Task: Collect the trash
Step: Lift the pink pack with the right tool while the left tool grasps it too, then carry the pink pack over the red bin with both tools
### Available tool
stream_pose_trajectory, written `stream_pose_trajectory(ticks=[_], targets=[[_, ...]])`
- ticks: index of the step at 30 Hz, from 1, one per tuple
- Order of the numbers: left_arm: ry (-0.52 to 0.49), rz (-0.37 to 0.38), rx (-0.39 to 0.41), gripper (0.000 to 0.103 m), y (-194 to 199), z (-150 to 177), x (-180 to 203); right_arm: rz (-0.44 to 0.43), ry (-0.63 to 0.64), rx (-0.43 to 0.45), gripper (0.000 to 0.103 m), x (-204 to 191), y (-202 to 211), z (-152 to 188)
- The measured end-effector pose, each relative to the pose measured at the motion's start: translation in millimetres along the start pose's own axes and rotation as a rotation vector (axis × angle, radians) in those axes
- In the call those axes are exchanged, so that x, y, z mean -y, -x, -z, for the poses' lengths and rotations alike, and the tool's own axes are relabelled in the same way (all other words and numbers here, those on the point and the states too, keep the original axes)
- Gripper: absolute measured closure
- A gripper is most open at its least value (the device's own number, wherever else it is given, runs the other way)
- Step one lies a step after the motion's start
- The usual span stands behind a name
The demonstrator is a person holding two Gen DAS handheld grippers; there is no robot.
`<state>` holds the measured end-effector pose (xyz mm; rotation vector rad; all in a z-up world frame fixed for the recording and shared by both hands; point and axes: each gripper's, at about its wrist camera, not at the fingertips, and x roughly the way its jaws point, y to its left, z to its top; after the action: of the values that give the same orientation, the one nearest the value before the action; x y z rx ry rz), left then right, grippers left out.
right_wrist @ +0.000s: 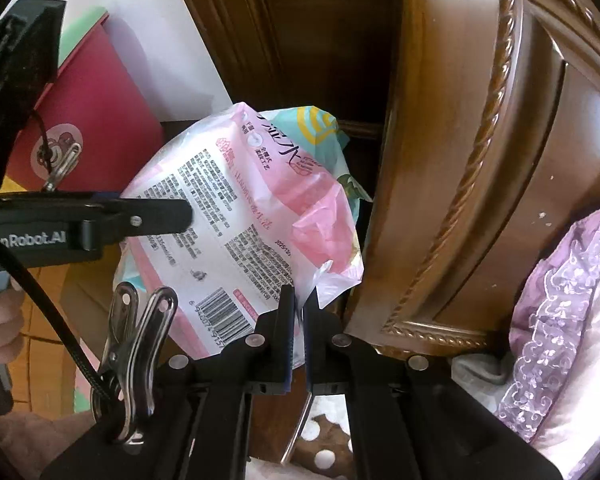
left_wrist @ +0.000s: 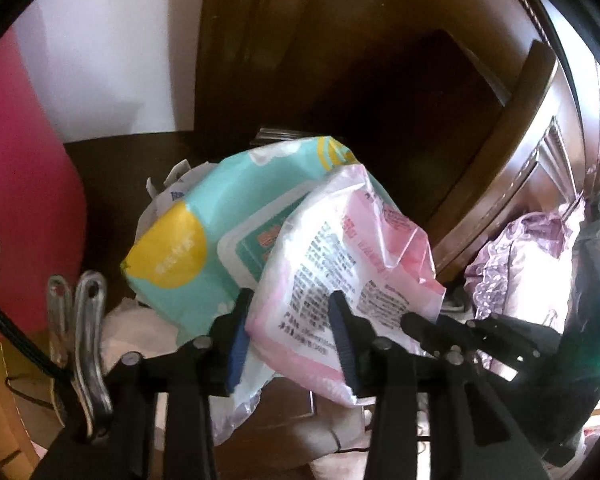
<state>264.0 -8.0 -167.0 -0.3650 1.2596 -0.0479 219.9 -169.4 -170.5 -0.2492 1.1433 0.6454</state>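
Pink-and-white wrapper [right_wrist: 236, 216] hangs beside the carved wooden cabinet [right_wrist: 480, 160], over a teal-and-yellow pack [left_wrist: 204, 240]. The left gripper [left_wrist: 290, 312] straddles its lower edge, pads on it; the right gripper [right_wrist: 298, 308] pinches its corner.

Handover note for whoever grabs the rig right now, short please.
Left gripper: jaws closed on the pink wrapper.
Right gripper: shut on the same wrapper's thin plastic edge.
Teal wipes pack sits behind the wrapper, beside the wooden cabinet; not gripped.
Done: wrapper picked up.
Left: bin it; no bin in view. Whether the teal pack is trash, cannot tell.
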Motion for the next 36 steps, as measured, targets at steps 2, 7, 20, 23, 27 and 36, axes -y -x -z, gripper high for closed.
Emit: stream_pose_trajectory(ticks=[2,7,20,23,27,36], targets=[[-0.006,0.0,-0.01,0.078,-1,2,1,-0.002,-0.017,0.003,0.098,3,0,2],[-0.014,0.008,-0.011,0.087,8,10,1,-0.041,-0.076,0.011,0.098,9,9,8],[0.006,0.037,0.089,0.087,82,29,-5,-0.12,-0.088,0.09,0.098,-8,65,12],[0.014,0.046,0.125,0.087,102,34,-5,-0.129,-0.091,0.117,0.098,-18,79,12],[0.023,0.056,0.163,0.087,127,38,-7,-0.135,-0.084,0.15,0.098,-33,98,12],[0.027,0.055,0.242,0.087,179,41,-13,-0.158,-0.062,0.225,0.098,-61,137,2]])
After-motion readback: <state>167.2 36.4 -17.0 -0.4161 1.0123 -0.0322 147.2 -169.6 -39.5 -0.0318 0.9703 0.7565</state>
